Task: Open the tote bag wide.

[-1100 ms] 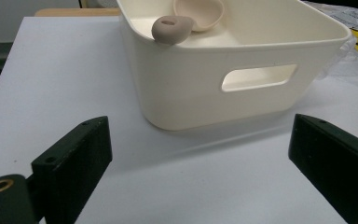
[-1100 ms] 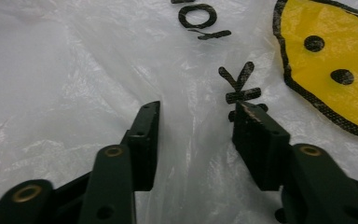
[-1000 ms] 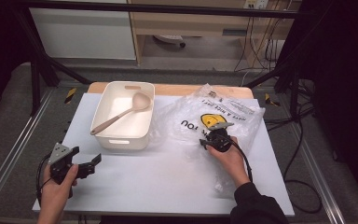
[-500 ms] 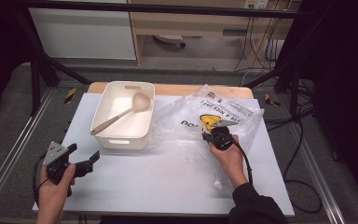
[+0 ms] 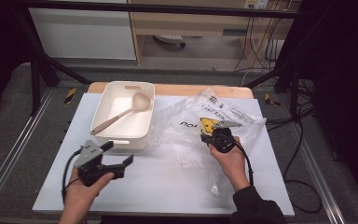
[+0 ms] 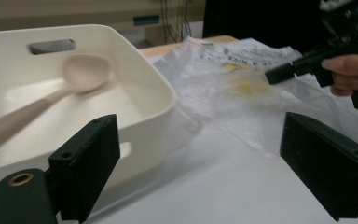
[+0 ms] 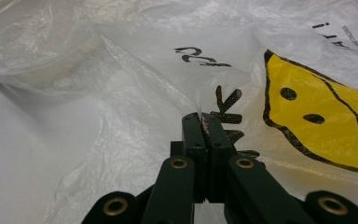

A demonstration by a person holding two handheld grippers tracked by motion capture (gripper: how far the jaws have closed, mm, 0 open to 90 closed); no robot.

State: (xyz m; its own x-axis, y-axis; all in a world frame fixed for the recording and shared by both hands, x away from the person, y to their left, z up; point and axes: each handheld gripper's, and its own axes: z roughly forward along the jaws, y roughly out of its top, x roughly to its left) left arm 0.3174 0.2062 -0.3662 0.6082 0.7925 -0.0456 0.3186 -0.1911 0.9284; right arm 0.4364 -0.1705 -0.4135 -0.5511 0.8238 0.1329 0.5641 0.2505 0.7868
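- Your right hand-held gripper (image 7: 200,122) is clamped on a fold of the plastic bag (image 7: 135,88): thin, light, limp, slippery film.
- Your left hand-held gripper (image 5: 116,156) gapes empty; take an edge well apart from that pinch.

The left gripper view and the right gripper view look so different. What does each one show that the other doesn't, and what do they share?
The left gripper view has the white bin with a beige spoon lying in it, the left gripper with jaws wide apart and nothing between them, and the other hand farther off. The right gripper view has the right gripper shut on a fold of film, beside a yellow face print. Both show the clear plastic bag on the white table.
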